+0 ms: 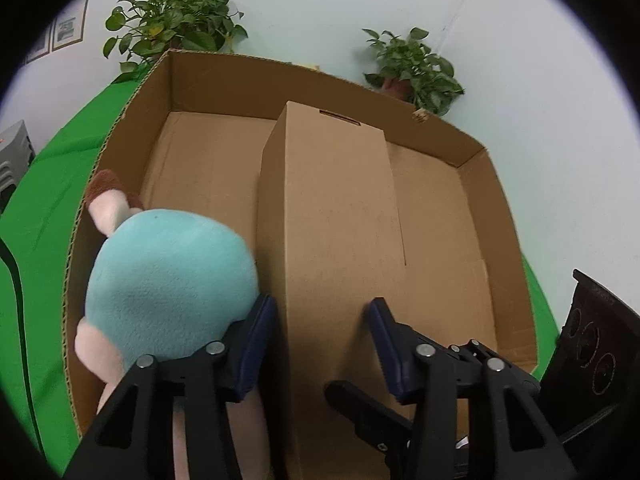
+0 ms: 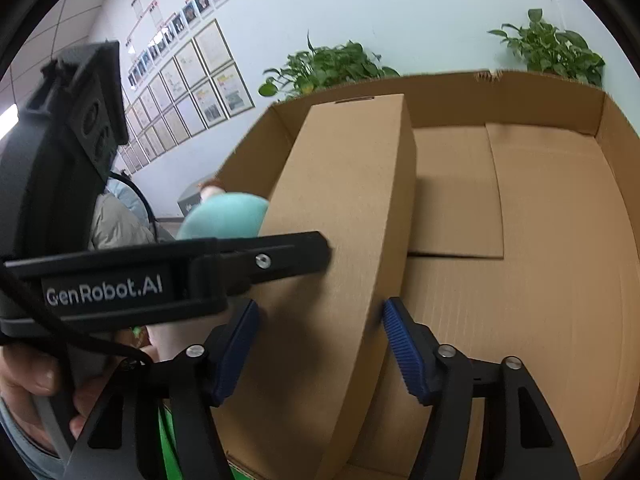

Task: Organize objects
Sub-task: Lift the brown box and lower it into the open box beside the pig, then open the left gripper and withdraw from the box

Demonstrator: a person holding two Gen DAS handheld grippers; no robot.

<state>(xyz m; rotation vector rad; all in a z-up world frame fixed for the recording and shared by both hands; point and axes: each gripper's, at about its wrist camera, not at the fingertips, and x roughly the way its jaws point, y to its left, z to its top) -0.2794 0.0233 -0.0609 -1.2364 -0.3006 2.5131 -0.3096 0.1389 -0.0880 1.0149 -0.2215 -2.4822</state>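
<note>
Near: left tongs (image 1: 322,320) and right tongs (image 2: 320,320) both spread around near end of long closed carton (image 1: 332,216); pads seen just beside its sides, contact not certain, so carton straddled rather than clamped.

Carton lies lengthwise in open cardboard tray (image 1: 492,216), near its middle.

Plush toy (image 1: 168,284) rests in tray's left part, against carton's left side.

Step judged: carton being placed or aligned in tray.

Next move likely needs tongs withdrawn straight back, without carton being nudged.

Far: potted plants (image 1: 176,20) by wall; green surface (image 1: 44,216) under tray.
</note>
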